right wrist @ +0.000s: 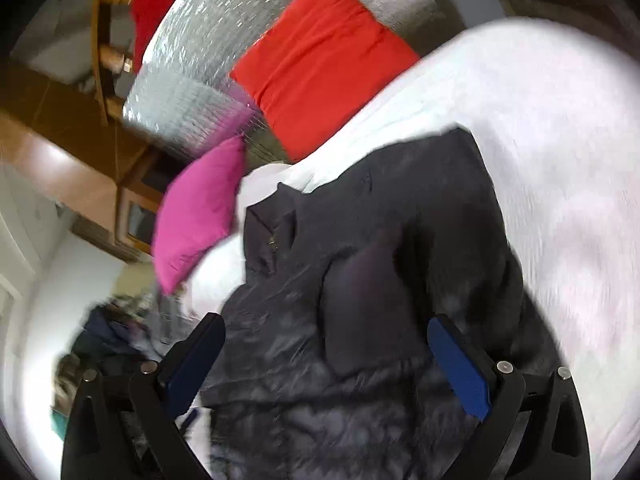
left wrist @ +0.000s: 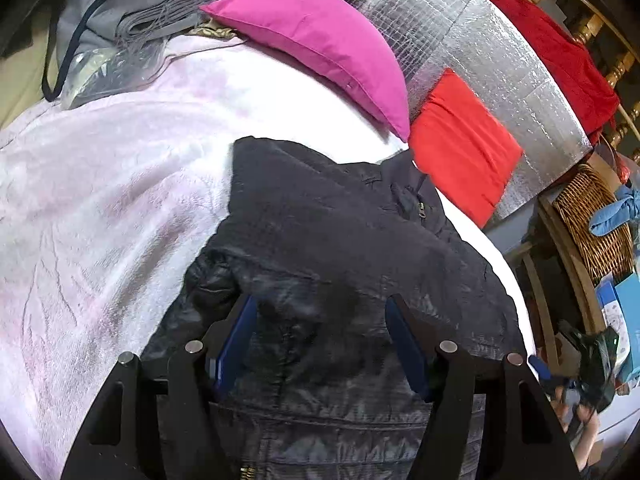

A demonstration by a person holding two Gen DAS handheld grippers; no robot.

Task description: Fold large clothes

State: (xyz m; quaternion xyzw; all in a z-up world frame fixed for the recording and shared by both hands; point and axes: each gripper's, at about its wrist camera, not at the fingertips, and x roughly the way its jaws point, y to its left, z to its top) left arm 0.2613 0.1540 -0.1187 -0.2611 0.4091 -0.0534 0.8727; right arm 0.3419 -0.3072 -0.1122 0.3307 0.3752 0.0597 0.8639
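**Left wrist and right wrist views: dark jacket on the bed, both grippers above it**

Left wrist view showed the left gripper (left wrist: pixel 320 312) with its jaws apart, poised over a dark quilted jacket (left wrist: pixel 340 232). The blue pads (left wrist: pixel 236 340) stood on either side of a band of jacket fabric, and neither pad pressed on it. The jacket lay spread on a pale pink blanket (left wrist: pixel 100 200) that covered the bed, with its collar and a metal zip pull (left wrist: pixel 421 209) toward the far end.

Beyond the jacket, a magenta cushion (left wrist: pixel 320 48) and a red cushion (left wrist: pixel 460 148) leaned against a silver foil panel (left wrist: pixel 500 72). A wicker basket (left wrist: pixel 592 220) stood off the right edge of the bed, and folded grey cloth (left wrist: pixel 160 8) lay at the far left.

Right wrist view (blurred throughout) showed the right gripper (right wrist: pixel 326 330) with its jaws likewise spread wide. The jacket (right wrist: pixel 380 220) lay under and between the two fingers; no fabric was pinched between the pads (right wrist: pixel 460 364). The blanket (right wrist: pixel 560 160) filled the right side of the frame. The red cushion (right wrist: pixel 320 64) and the magenta cushion (right wrist: pixel 200 208) appeared at upper left, against the foil panel (right wrist: pixel 192 60).
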